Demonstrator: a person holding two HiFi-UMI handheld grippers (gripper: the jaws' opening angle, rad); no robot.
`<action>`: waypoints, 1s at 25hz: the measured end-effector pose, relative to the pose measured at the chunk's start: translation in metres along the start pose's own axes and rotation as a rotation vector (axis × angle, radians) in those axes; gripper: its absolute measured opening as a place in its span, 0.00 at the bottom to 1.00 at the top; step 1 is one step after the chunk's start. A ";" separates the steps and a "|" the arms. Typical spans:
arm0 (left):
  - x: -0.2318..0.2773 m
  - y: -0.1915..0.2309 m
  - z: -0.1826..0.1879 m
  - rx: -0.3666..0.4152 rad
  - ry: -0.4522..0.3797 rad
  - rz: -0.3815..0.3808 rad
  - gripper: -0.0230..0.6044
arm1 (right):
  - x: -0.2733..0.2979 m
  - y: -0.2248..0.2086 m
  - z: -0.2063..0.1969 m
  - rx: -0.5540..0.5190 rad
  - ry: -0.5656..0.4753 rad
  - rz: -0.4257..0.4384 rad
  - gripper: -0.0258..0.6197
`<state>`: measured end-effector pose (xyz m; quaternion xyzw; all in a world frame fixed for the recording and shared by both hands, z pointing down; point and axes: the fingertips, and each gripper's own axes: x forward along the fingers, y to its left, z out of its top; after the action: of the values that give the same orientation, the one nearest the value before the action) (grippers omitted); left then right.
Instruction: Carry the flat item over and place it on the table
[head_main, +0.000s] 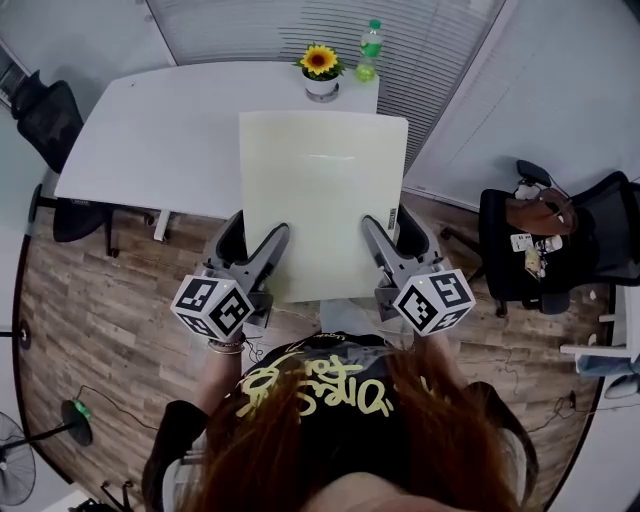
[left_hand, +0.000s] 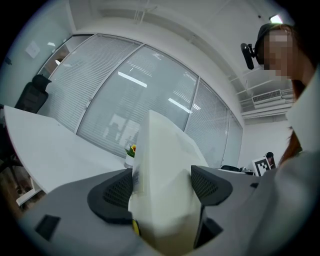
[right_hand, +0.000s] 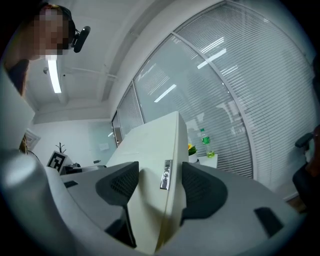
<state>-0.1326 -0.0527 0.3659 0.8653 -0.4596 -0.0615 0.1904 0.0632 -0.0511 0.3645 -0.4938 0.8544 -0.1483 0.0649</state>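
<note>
A pale cream flat board is held level in the air in front of the person, its far edge over the near edge of the white table. My left gripper is shut on the board's near-left edge, and the board fills the gap between its pads. My right gripper is shut on the near-right edge, where the board with a small metal fitting sits between the pads.
A potted sunflower and a green bottle stand at the table's far right corner. A black office chair is at the table's left. Another chair with a bag stands at the right. A fan and cables lie on the wooden floor.
</note>
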 end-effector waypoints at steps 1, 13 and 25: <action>0.005 0.003 0.003 0.004 -0.004 0.001 0.62 | 0.006 -0.003 0.002 -0.002 -0.003 0.003 0.45; 0.068 0.046 0.026 -0.009 -0.014 0.043 0.62 | 0.084 -0.040 0.019 -0.002 0.009 0.040 0.45; 0.125 0.075 0.035 -0.017 0.013 0.061 0.62 | 0.136 -0.079 0.024 0.027 0.041 0.040 0.45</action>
<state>-0.1293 -0.2022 0.3713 0.8496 -0.4841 -0.0538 0.2023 0.0658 -0.2103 0.3713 -0.4727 0.8631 -0.1684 0.0571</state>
